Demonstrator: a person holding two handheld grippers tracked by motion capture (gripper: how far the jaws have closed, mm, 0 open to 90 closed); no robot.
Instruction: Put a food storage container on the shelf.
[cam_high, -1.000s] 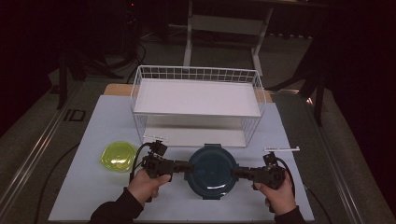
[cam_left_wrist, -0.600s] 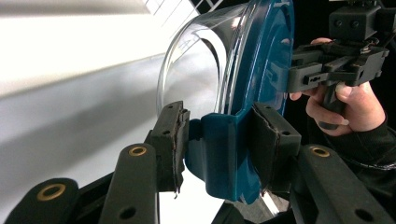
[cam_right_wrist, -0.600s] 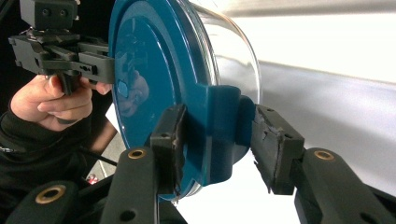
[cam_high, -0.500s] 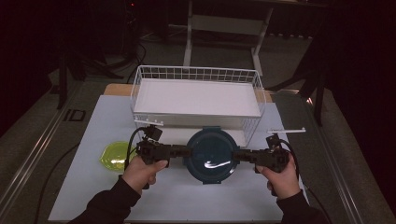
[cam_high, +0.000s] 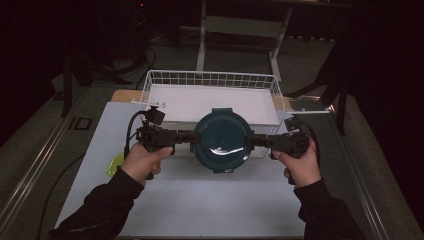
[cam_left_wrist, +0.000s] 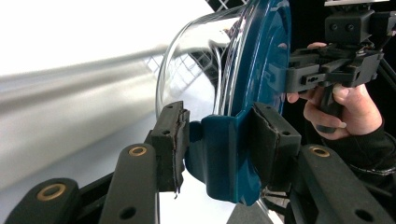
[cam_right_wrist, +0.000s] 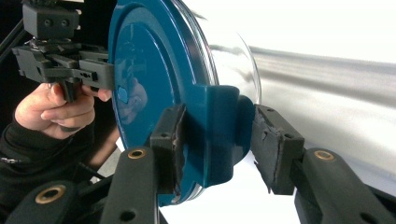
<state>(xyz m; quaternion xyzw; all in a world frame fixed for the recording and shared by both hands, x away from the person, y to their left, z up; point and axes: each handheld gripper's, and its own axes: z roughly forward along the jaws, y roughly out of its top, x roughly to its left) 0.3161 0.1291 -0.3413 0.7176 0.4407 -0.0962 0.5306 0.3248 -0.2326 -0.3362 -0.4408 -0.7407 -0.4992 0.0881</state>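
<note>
A round clear container with a teal lid (cam_high: 222, 140) hangs in the air just in front of the wire basket, lid facing up. My left gripper (cam_high: 192, 136) is shut on the teal latch tab at its left side, and my right gripper (cam_high: 250, 141) is shut on the tab opposite. In the left gripper view the pads of the left gripper (cam_left_wrist: 219, 140) press the tab from both sides, below the lid (cam_left_wrist: 261, 70). The right gripper view has the right gripper (cam_right_wrist: 217, 135) clamping the other tab beside the lid (cam_right_wrist: 149, 70).
A white wire basket (cam_high: 165, 85) with a white floor stands behind the container at the table's far side. A yellow-green object (cam_high: 116, 164) lies on the white table sheet (cam_high: 200, 200), partly hidden by the left hand. Dark floor and stands surround the table.
Both grippers have lifted the container off the table and carried it toward the basket. The left hand now covers most of the yellow-green object.
</note>
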